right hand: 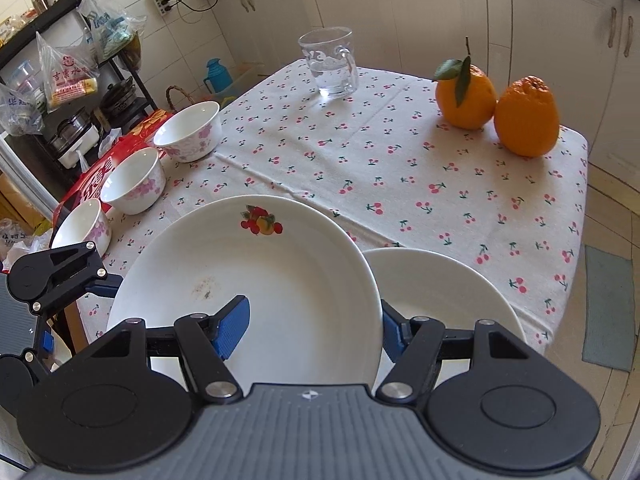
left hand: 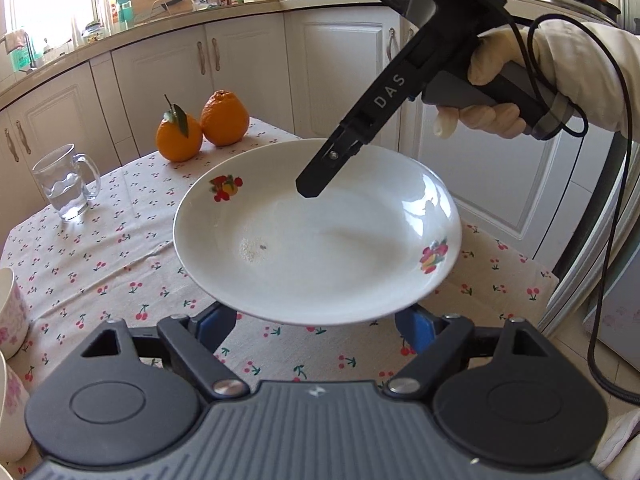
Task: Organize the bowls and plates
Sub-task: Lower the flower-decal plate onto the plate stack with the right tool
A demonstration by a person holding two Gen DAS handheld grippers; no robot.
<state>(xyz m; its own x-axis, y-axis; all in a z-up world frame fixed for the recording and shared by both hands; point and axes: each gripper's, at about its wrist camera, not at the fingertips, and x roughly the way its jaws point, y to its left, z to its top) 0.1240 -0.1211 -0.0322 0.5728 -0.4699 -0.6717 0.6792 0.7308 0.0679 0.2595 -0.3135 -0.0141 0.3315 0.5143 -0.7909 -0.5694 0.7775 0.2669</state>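
Note:
A white plate with fruit prints (left hand: 320, 236) hangs above the cherry-print table (left hand: 100, 256). My right gripper (right hand: 314, 326) straddles the plate's (right hand: 256, 280) near rim, one blue finger (right hand: 232, 326) over the inside, the other (right hand: 392, 330) outside; the jaws stand wide. From the left wrist view its black finger (left hand: 316, 178) rests on the far rim. My left gripper (left hand: 318, 330) is open, blue pads at each side below the plate's near edge. A second white plate (right hand: 444, 292) lies on the table at right. Three white bowls with pink flowers (right hand: 190, 130) (right hand: 134, 180) (right hand: 84, 226) line the left edge.
A glass mug with water (right hand: 332, 64) and two oranges (right hand: 466, 96) (right hand: 526, 118) stand at the far side of the table. White kitchen cabinets (left hand: 248, 64) lie beyond. A cluttered black rack (right hand: 60, 92) stands left of the table.

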